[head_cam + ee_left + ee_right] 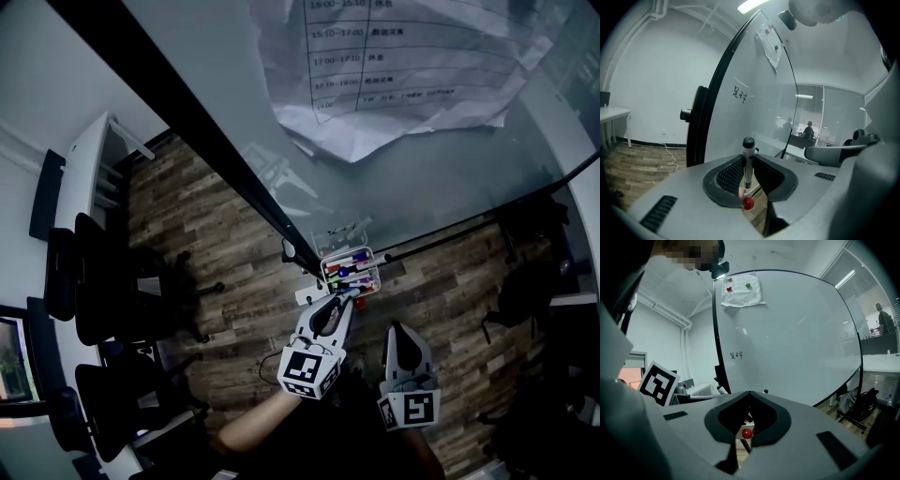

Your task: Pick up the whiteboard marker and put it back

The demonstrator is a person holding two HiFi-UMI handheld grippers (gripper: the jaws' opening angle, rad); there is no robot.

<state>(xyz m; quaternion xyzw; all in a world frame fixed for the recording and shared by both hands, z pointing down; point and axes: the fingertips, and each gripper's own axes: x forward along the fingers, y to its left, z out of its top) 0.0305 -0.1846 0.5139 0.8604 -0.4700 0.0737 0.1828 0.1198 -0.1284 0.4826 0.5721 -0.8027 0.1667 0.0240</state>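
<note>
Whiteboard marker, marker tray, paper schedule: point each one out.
whiteboard marker (pixel 748 166): left gripper view, on its barrel, below the cap.
marker tray (pixel 375 263): head view, on its white right rim.
paper schedule (pixel 403 66): head view, on the middle of the printed sheet.

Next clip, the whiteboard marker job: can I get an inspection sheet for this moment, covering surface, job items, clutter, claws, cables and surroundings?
Surface: whiteboard standing on a wood-plank floor; a few handwritten marks on it.
Job's things: whiteboard marker upright in the left claw; wire tray of coloured markers near the board's lower edge, just ahead of that claw.
Clutter: printed paper sheet held on the board by magnets.
Claws: left claw shut on the whiteboard marker; right claw shut, nothing in it, beside the left and further from the tray.
Cables: white cable on the floor by the wall.
Surroundings: black chairs, white desk.
</note>
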